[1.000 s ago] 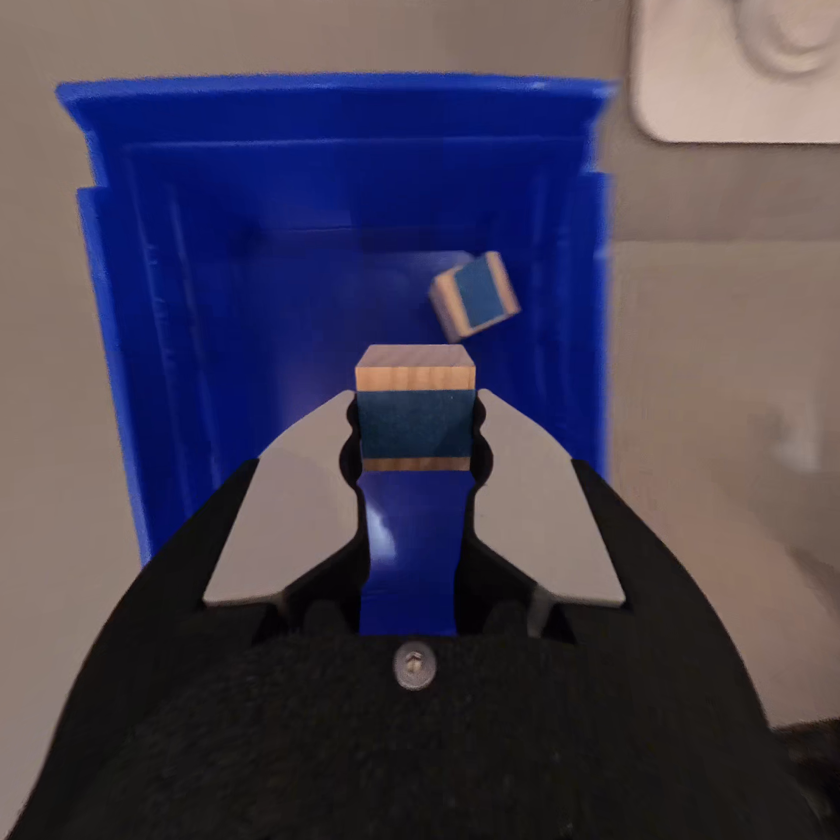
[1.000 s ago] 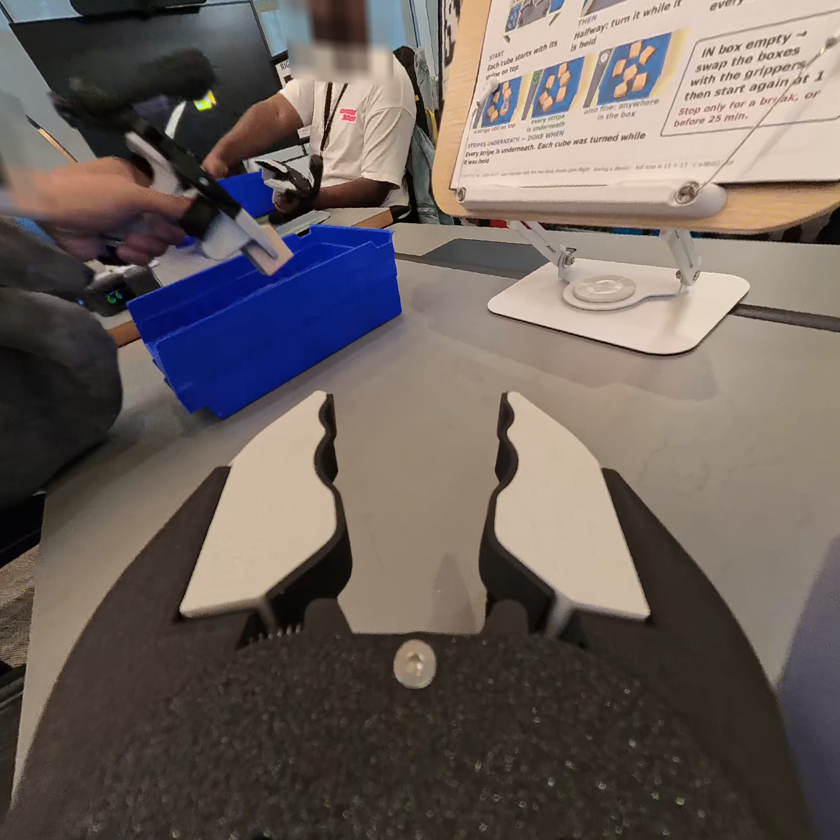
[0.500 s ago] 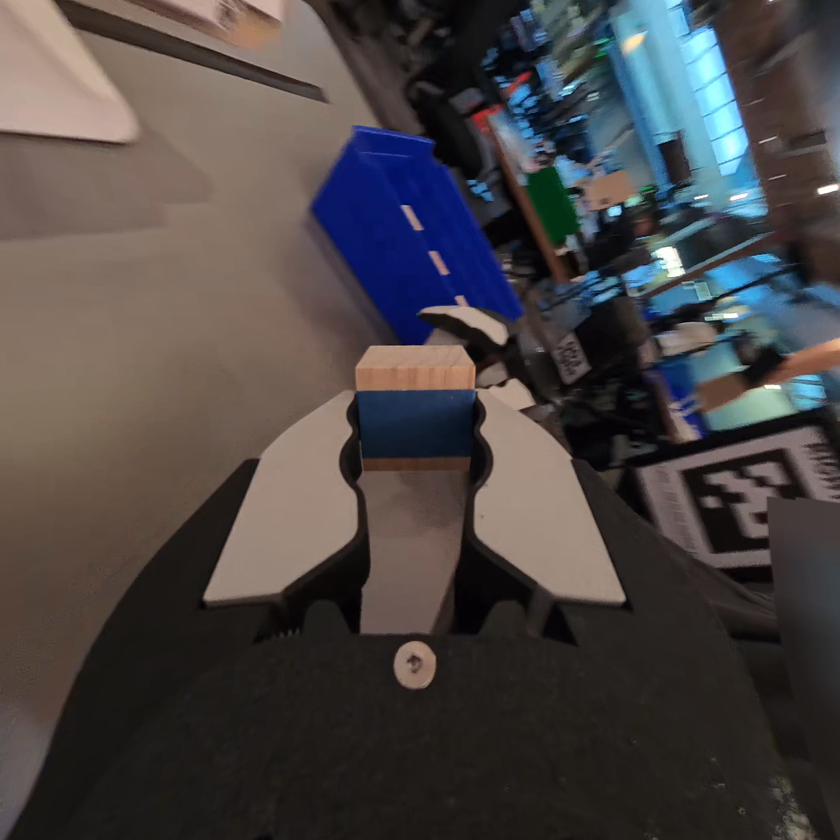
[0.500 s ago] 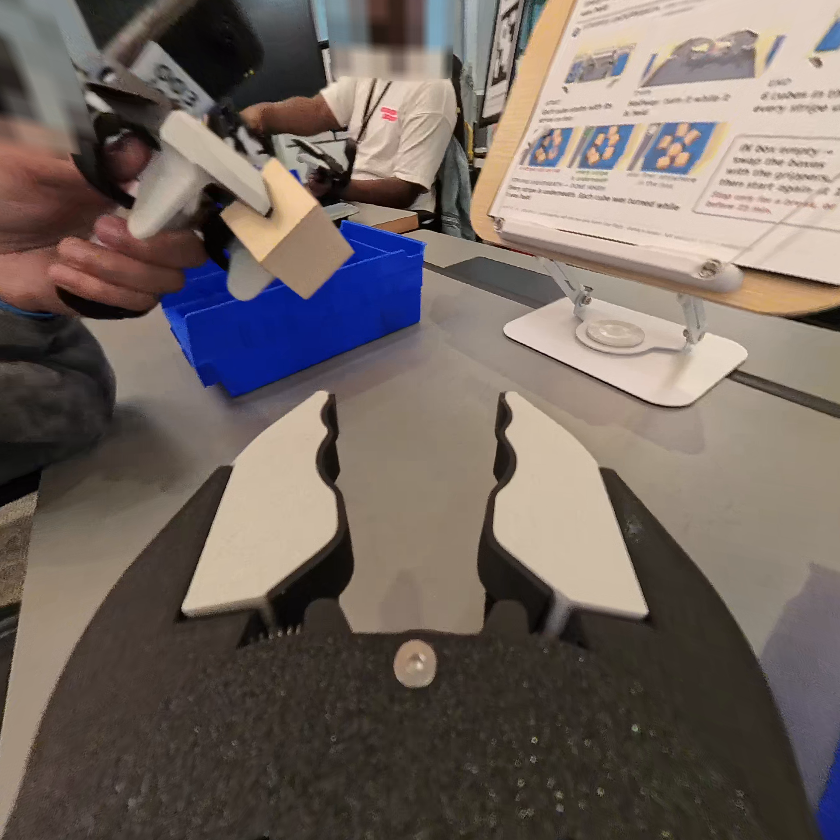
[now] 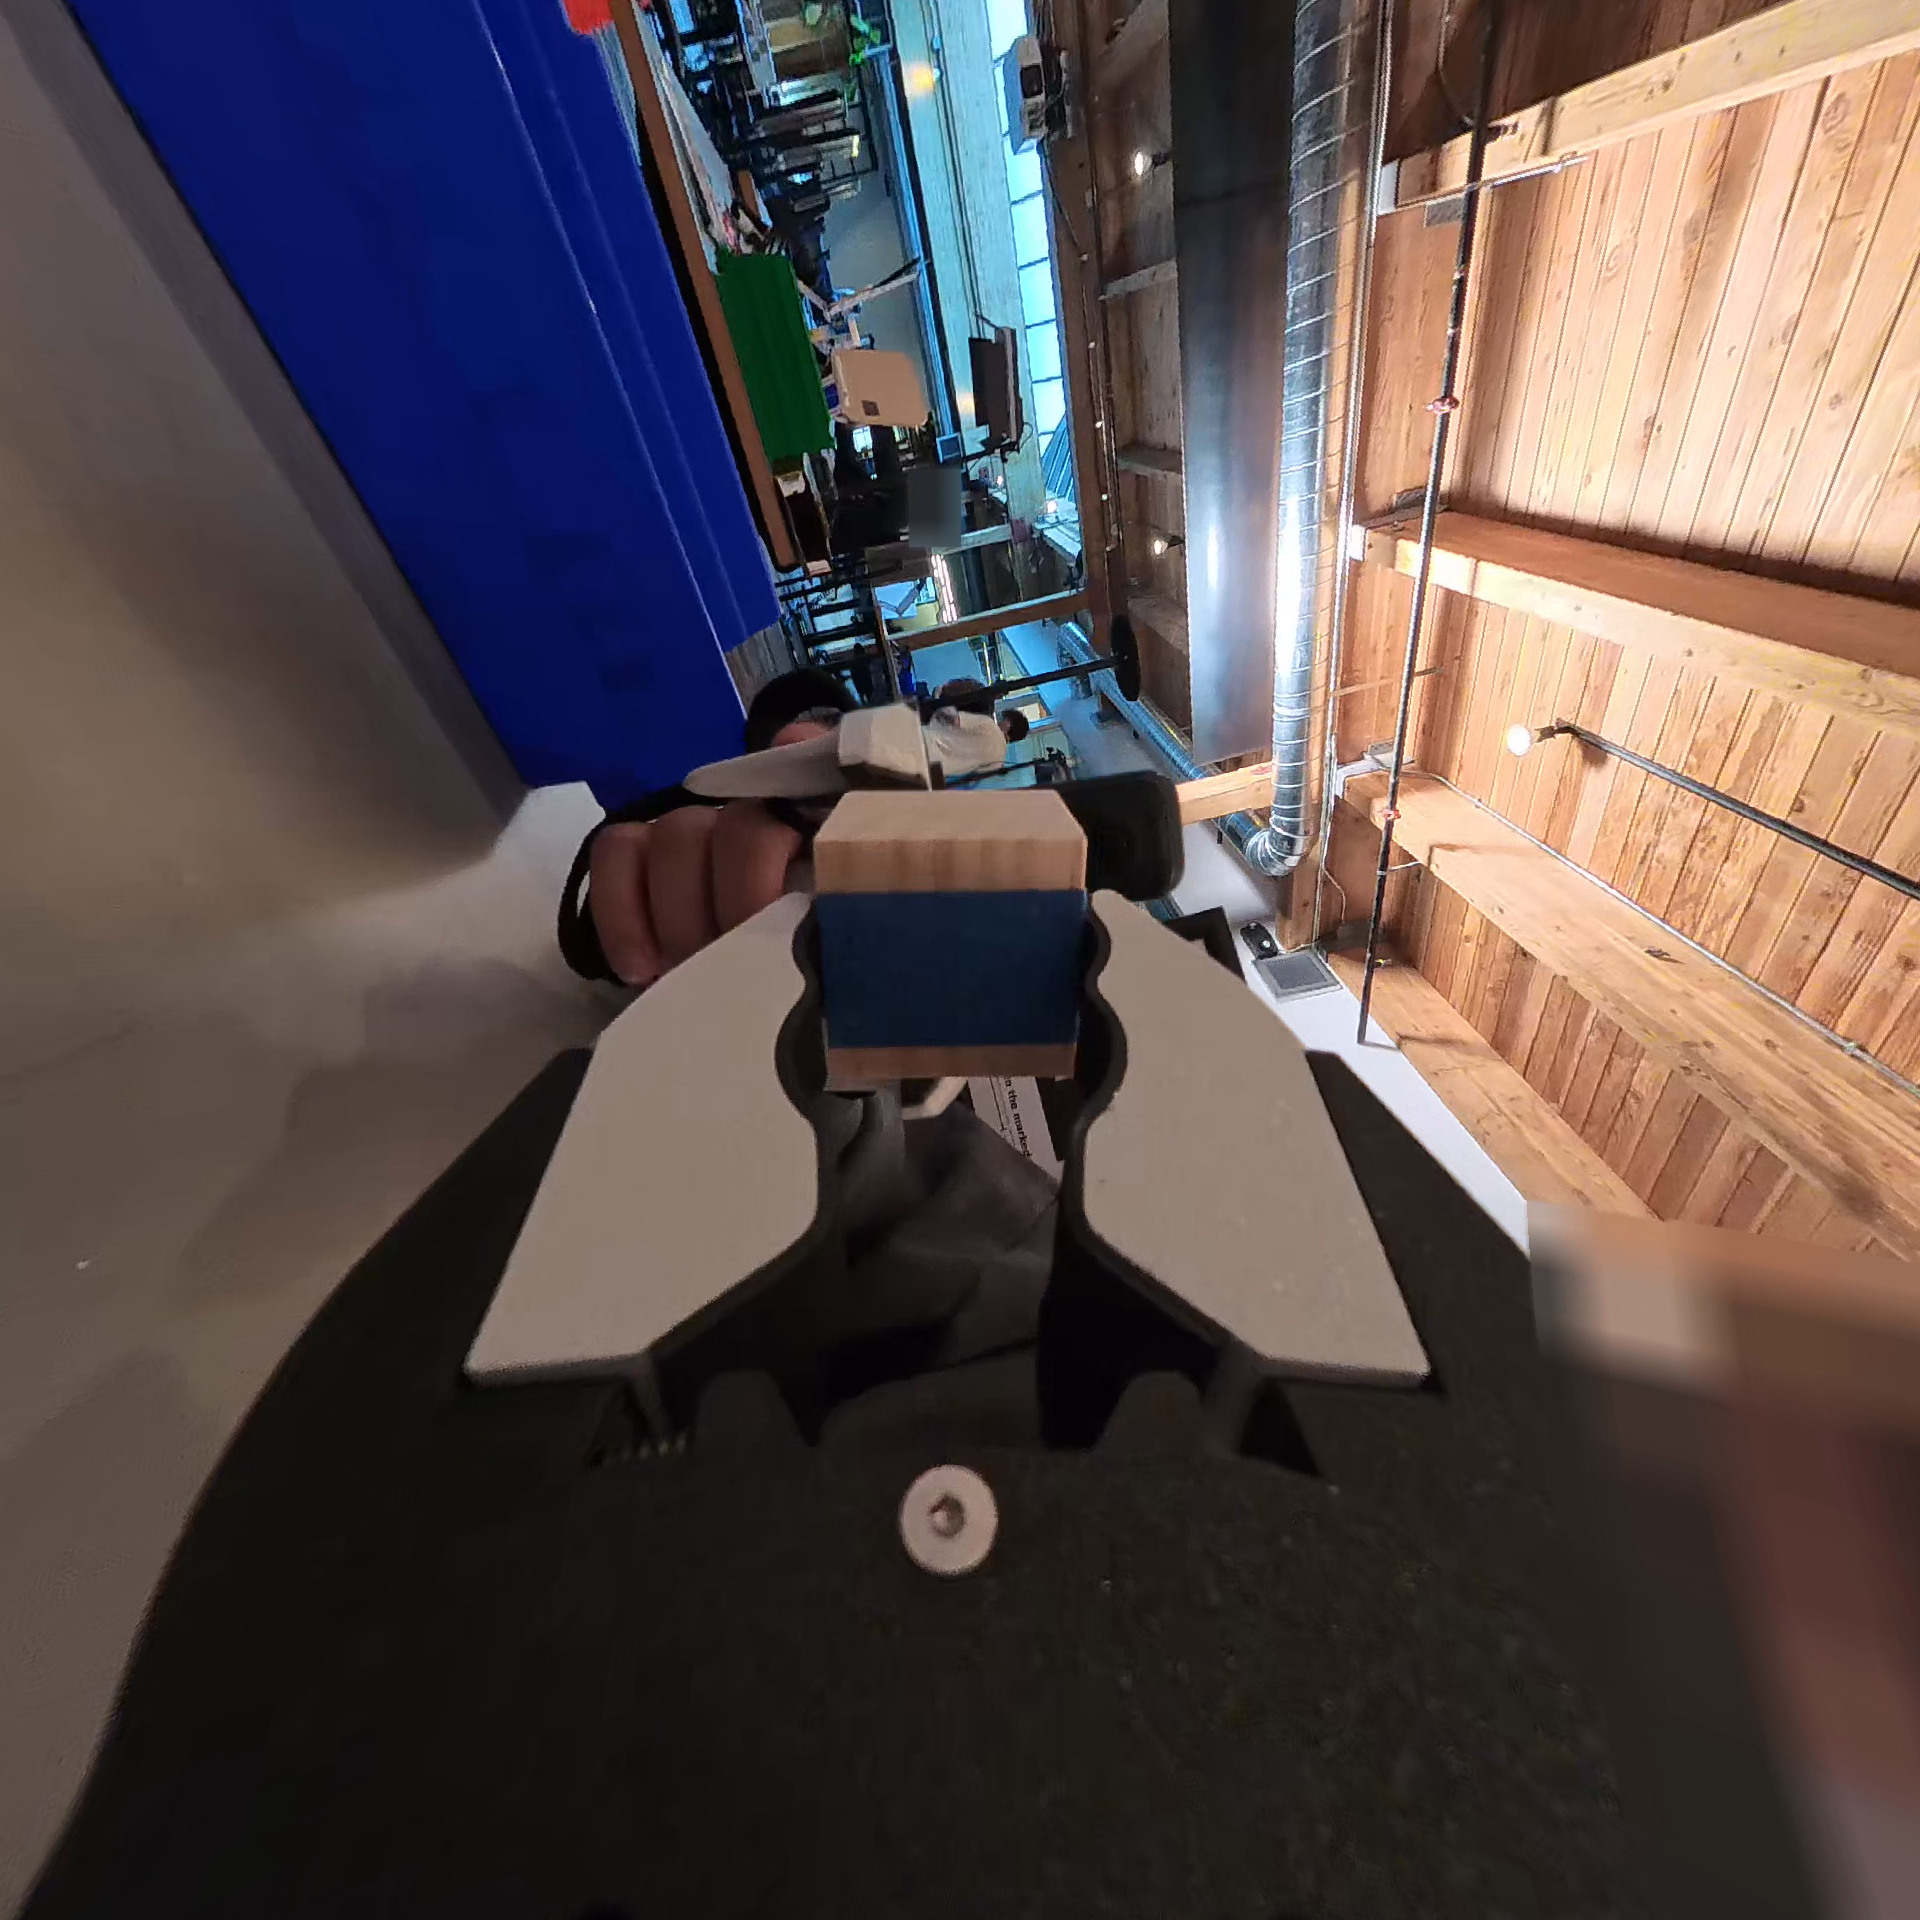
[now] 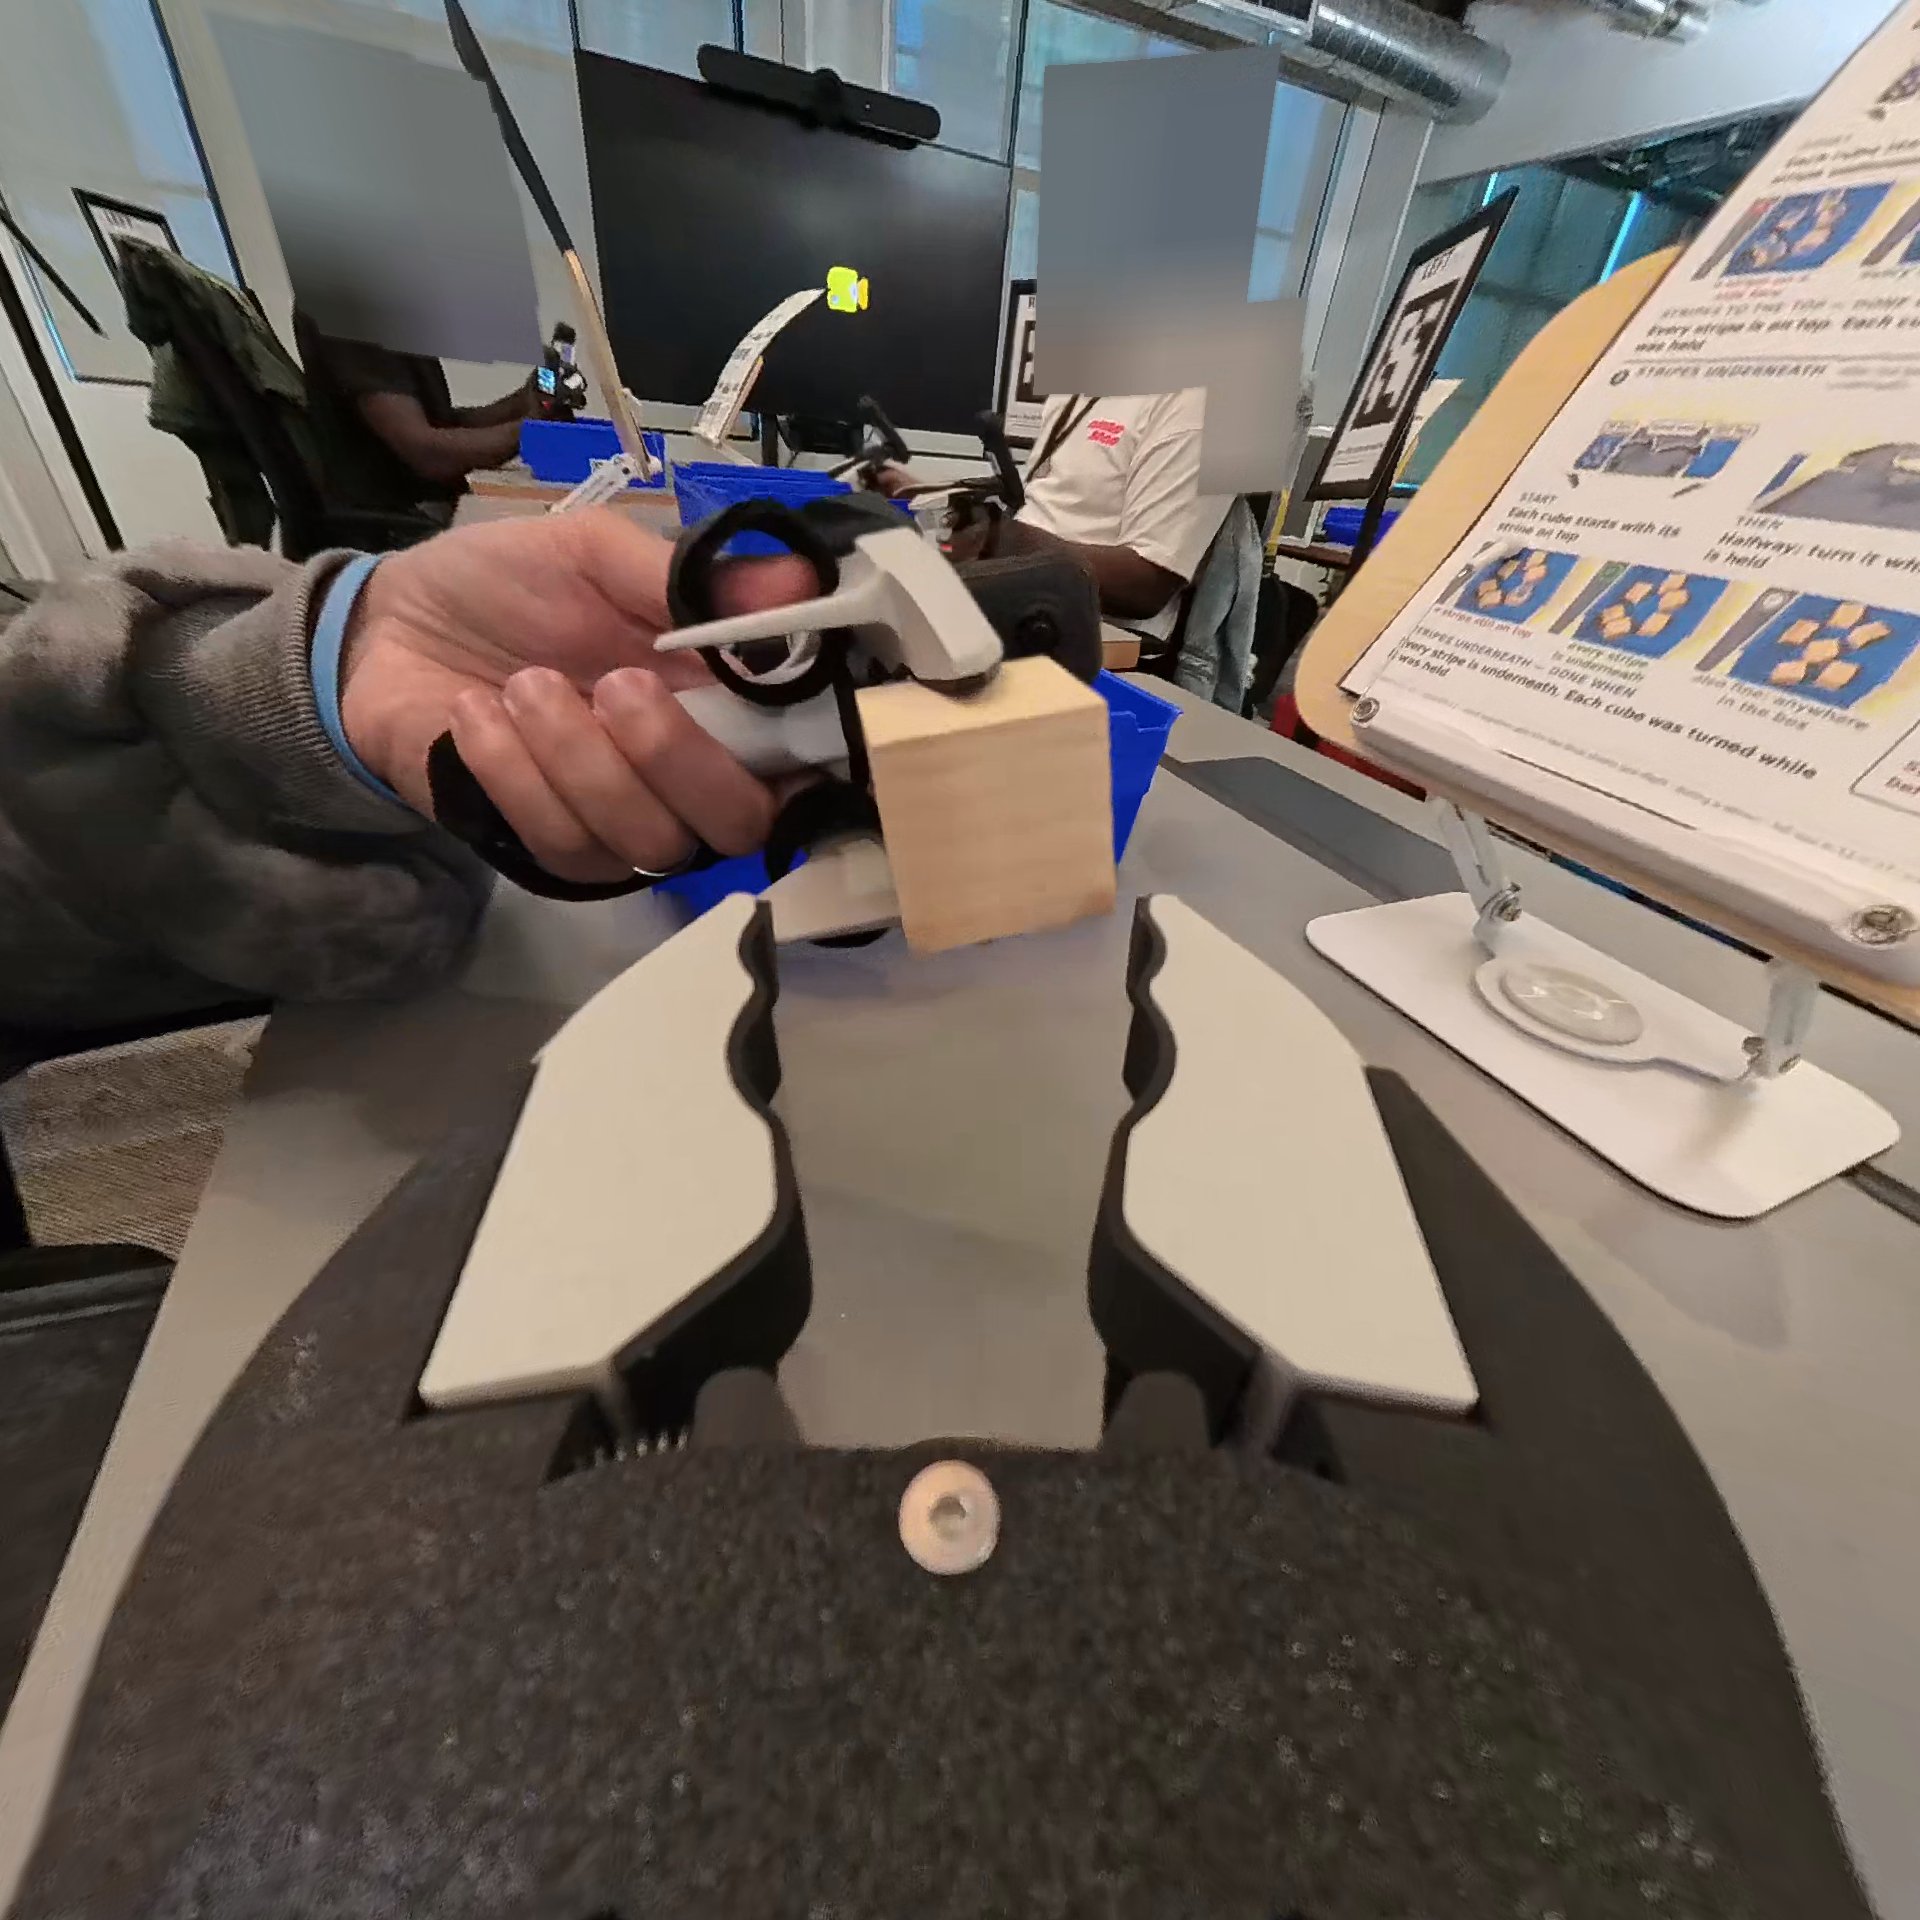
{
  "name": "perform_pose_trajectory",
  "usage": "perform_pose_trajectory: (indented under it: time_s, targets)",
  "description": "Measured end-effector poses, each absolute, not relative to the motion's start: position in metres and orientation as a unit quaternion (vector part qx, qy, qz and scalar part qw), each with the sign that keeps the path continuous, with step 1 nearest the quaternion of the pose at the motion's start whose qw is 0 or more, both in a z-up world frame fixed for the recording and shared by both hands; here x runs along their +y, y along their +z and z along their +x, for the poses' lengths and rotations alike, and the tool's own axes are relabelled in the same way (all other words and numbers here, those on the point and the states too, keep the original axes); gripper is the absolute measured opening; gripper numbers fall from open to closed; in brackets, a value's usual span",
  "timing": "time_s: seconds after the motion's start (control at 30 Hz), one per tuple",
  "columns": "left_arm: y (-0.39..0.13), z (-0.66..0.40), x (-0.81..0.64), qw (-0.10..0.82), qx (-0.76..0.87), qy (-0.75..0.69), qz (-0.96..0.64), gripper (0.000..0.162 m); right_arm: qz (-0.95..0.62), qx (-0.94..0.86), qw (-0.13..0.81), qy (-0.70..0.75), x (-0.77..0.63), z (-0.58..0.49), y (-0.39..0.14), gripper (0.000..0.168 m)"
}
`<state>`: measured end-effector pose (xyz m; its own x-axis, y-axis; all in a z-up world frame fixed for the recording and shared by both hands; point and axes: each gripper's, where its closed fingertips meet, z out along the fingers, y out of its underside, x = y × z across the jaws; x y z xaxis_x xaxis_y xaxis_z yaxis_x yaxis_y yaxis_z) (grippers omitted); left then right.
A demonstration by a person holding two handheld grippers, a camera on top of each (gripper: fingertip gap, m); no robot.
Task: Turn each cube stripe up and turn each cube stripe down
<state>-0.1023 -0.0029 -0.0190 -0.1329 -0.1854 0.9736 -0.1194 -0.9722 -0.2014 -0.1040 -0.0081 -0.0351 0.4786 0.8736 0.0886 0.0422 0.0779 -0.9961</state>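
Observation:
My left gripper (image 5: 951, 935) is shut on a wooden cube (image 5: 951, 945) whose blue stripe faces its camera. The view is rolled sideways. In the right wrist view the same cube (image 6: 992, 805) shows only plain wood faces. It hangs in the air above the grey table (image 6: 935, 1247), clamped from above and below by the left gripper's fingers (image 6: 925, 623). My right gripper (image 6: 951, 925) is open and empty, with its tips just short of the cube. The right gripper's fingers (image 5: 821, 769) and the hand holding it show right behind the cube in the left wrist view.
A blue bin (image 6: 1138, 748) stands on the table behind the cube and fills the upper left of the left wrist view (image 5: 416, 312). An instruction board (image 6: 1662, 582) on a white stand (image 6: 1621, 1101) stands at the right. Other people sit at tables behind.
My left gripper lifted the cube out of the blue bin, swung it over and rolled sideways, bringing it up to the right gripper's tips. The right gripper stayed open.

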Motion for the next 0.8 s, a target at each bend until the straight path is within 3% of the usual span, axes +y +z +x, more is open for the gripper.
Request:
perform_pose_trajectory:
  time_s: [0.17, 0.23, 0.4, 0.47, 0.53, 0.73, 0.8]
  targets:
    - [-0.028, -0.091, -0.016, 0.004, 0.142, -0.729, -0.670, 0.044, -0.588, -0.403, 0.637, 0.294, -0.009, -0.109, -0.037, 0.059]
    - [-0.029, -0.089, -0.020, -0.006, 0.144, -0.731, -0.667, 0.044, -0.588, -0.399, 0.647, 0.277, -0.007, -0.106, -0.036, 0.046]
    - [-0.026, -0.090, -0.024, -0.003, 0.167, -0.725, -0.668, 0.048, -0.583, -0.409, 0.646, 0.274, -0.010, -0.104, -0.031, 0.045]
    - [-0.024, -0.097, -0.017, 0.030, 0.184, -0.705, -0.685, 0.065, -0.578, -0.409, 0.651, 0.271, -0.011, -0.102, -0.027, 0.045]
    - [-0.024, -0.112, -0.002, 0.082, 0.191, -0.667, -0.715, 0.069, -0.583, -0.408, 0.647, 0.274, -0.011, -0.098, -0.024, 0.045]
    - [-0.040, -0.186, 0.061, 0.283, 0.191, -0.420, -0.841, 0.068, -0.657, -0.320, 0.642, 0.233, 0.013, -0.039, 0.007, 0.045]
    - [-0.034, -0.197, 0.065, 0.310, 0.195, -0.385, -0.847, 0.067, -0.703, -0.254, 0.638, 0.185, 0.029, 0.006, 0.022, 0.045]
